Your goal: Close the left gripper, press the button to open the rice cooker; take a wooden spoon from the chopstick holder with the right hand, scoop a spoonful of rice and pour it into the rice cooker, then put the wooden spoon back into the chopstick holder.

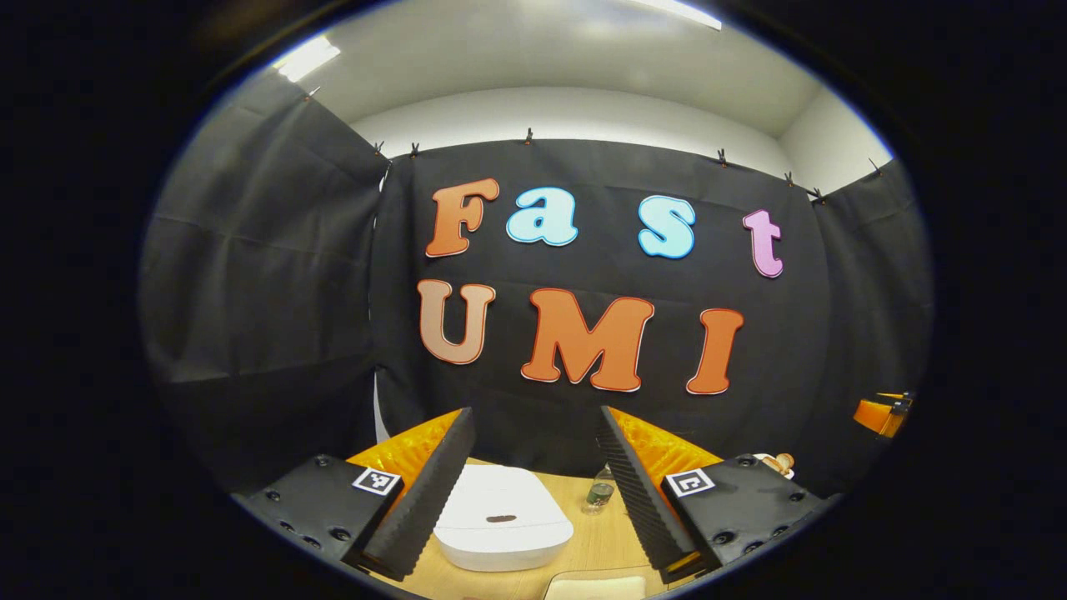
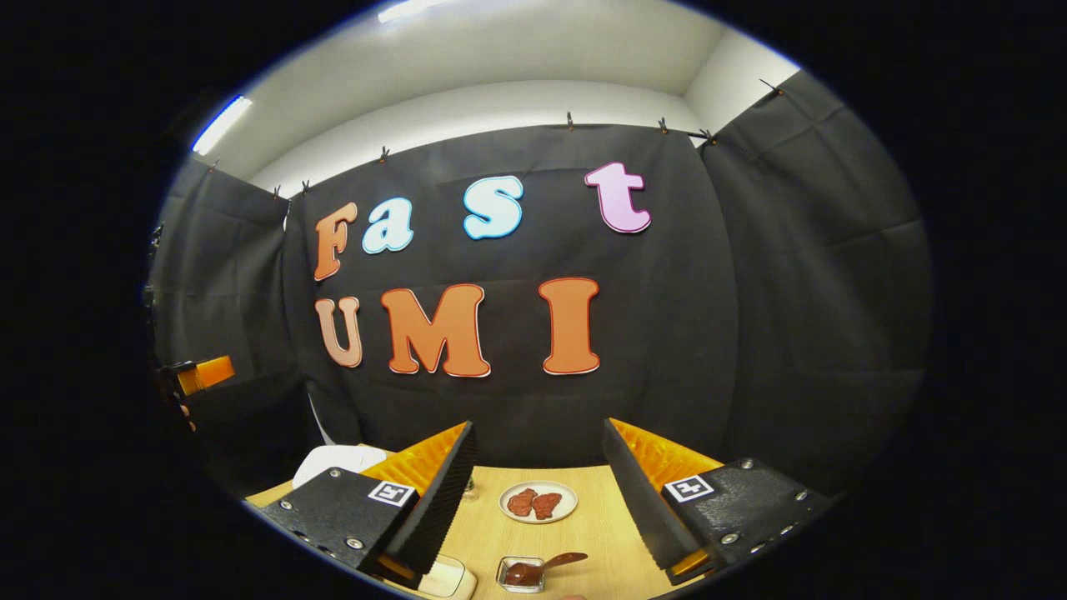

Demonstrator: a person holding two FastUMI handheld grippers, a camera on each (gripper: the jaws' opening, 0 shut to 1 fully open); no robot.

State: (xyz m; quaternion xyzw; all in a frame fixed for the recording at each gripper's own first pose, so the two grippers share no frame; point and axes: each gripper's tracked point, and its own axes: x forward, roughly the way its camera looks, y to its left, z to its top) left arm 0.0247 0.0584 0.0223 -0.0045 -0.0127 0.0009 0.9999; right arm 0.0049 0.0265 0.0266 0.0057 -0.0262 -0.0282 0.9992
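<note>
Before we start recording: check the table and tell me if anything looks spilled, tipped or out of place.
Nothing stands out. The white rice cooker sits flat on the wooden table with its lid down. The small plate lies level, and the spoon rests in the square dish. No spill shows on the wood.

A staged recording booth is being shown rather than a real kitchen: black cloth [image 1: 267, 275] is being held up by clips as walls, under a plain white ceiling [image 2: 517, 58] with strip lights. A wooden table [image 2: 583, 525] is being used as a kitchen stand-in, with a rice cooker [image 1: 503, 517] and a plate of food [image 2: 538, 502] laid out on it.
</note>
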